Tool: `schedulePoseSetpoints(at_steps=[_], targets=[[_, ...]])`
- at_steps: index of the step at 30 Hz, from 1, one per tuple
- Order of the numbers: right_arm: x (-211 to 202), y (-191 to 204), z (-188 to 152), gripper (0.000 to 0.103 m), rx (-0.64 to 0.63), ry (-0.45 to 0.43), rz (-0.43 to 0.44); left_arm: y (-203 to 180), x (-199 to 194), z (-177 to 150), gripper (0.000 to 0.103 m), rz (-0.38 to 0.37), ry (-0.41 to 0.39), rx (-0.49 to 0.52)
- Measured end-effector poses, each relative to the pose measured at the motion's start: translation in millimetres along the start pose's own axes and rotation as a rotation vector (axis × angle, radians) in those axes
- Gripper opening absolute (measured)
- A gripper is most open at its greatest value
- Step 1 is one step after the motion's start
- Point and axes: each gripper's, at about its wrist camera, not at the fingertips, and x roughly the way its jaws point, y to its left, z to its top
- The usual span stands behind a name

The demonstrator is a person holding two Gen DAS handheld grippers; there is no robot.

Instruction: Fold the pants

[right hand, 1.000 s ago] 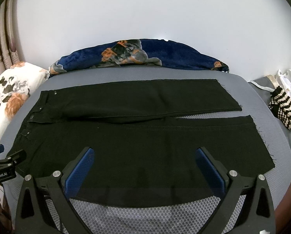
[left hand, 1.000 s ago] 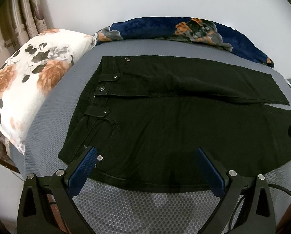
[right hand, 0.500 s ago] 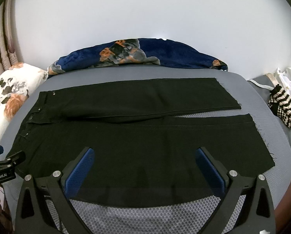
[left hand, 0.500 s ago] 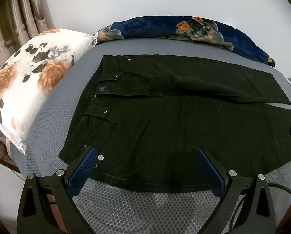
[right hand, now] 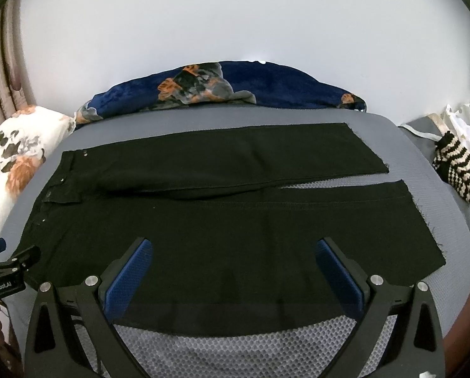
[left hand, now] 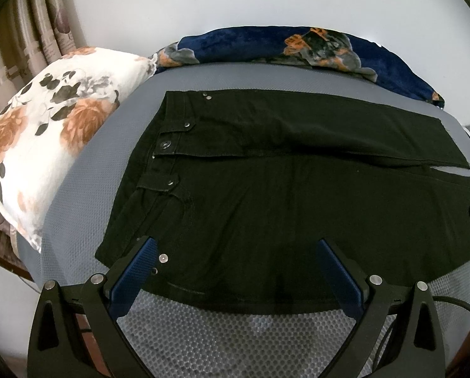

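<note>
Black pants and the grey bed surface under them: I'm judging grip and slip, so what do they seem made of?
The black pants look like matte denim or heavy cotton twill: metal rivets, a button, stitched seams and frayed raw hems. The grey bed surface looks like woven synthetic mesh, given its regular honeycomb holes and slight sheen; the exact fibres can't be told.

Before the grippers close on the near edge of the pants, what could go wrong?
The pants lie flat on the mesh sheet, so the open left gripper or right gripper may pinch mesh too. The near leg hem is frayed and could snag. Uneven lifting may misalign the legs.
</note>
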Motion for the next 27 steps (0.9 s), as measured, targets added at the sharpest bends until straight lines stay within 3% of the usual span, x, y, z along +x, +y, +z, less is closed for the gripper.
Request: schedulePoseSetpoints(at_steps=[16,22,27], targets=[[5,-2,3,0.103,0.040,0.002,0.011,0,8,9,0.100,-0.002,0.008,0.003],[16,-6,11,0.103,0.087,0.029,0.009,9,19,27,0.100,0.003,0.007,0.010],[26,3,26,0.103,0.075,0.008,0.006,27,32,48,0.100,-0.047,0.011,-0.011]])
